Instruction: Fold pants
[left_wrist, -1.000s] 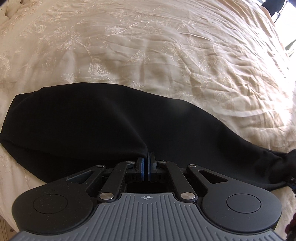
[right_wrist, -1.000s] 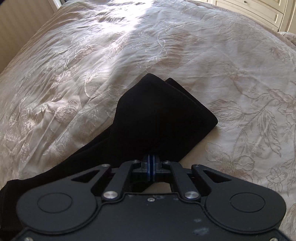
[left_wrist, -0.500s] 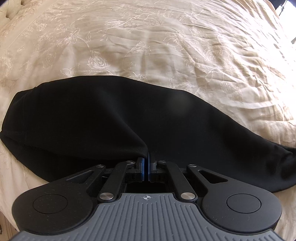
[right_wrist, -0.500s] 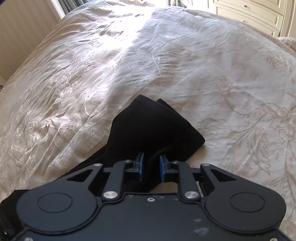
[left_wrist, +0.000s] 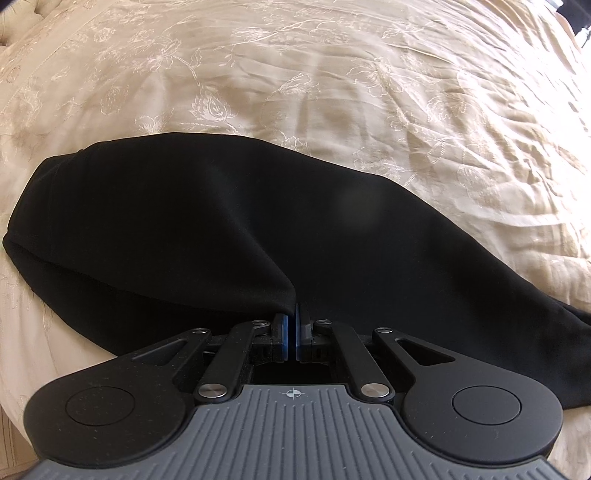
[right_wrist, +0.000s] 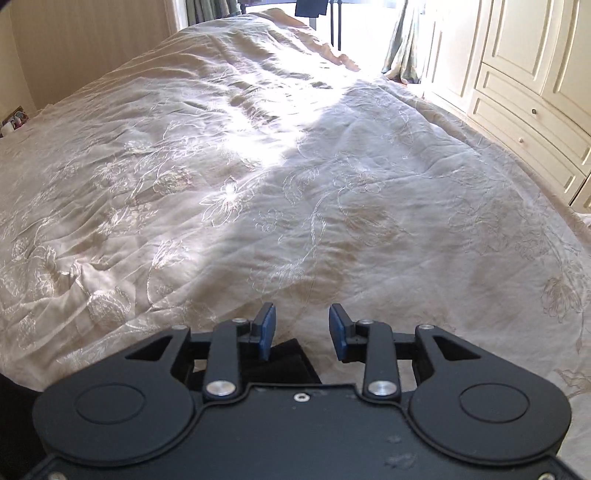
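Black pants (left_wrist: 221, 221) lie folded lengthwise across a cream embroidered bedspread (left_wrist: 332, 74), waist end at the left. My left gripper (left_wrist: 295, 317) is shut on the near edge of the pants, and a crease runs from the pinched cloth up to the left. In the right wrist view my right gripper (right_wrist: 302, 325) hangs above the bedspread (right_wrist: 258, 184). Its jaws are opening and nothing is between the blue pads (right_wrist: 267, 328). Only a corner of the pants (right_wrist: 286, 360) shows below and behind the fingers.
Cream wardrobe doors and drawers (right_wrist: 535, 92) stand along the right side of the bed. Curtains (right_wrist: 402, 44) and a bright window are at the far end, and a striped wall (right_wrist: 74, 44) at the far left. The bed's near edge (left_wrist: 11, 424) shows at lower left.
My right gripper has let go of the leg end, opened, and lifted back and up, so the pants have nearly left its view. The left gripper has stayed shut on the cloth.
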